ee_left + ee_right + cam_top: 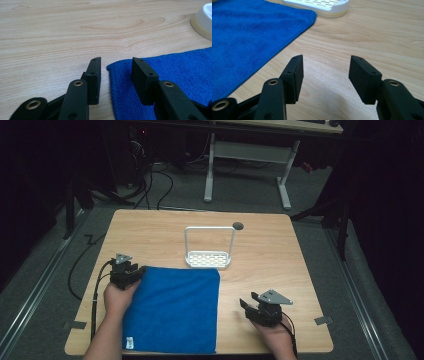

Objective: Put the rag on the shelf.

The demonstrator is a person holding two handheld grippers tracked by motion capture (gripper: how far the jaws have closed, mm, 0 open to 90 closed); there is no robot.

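Wooden tabletop (260, 270) in a dark room, blue microfibre cloth (172, 310) spread flat on its near left part, both tongs low beside it.

Left tongs (116, 72) stand spread astride the cloth's far left corner: one jaw over bare wood, the other over the blue pile, with the corner's hem between them and neither pad pressing on it. Right tongs (325, 75) are spread wide over bare wood, nothing between the jaws, well to the right of the cloth's right edge. Just beyond the cloth's far edge stands a white slotted tray with a tall wire hoop (209, 257), its base almost touching the cloth. Behind it, a small dark round spot (238, 225) sits in the wood.
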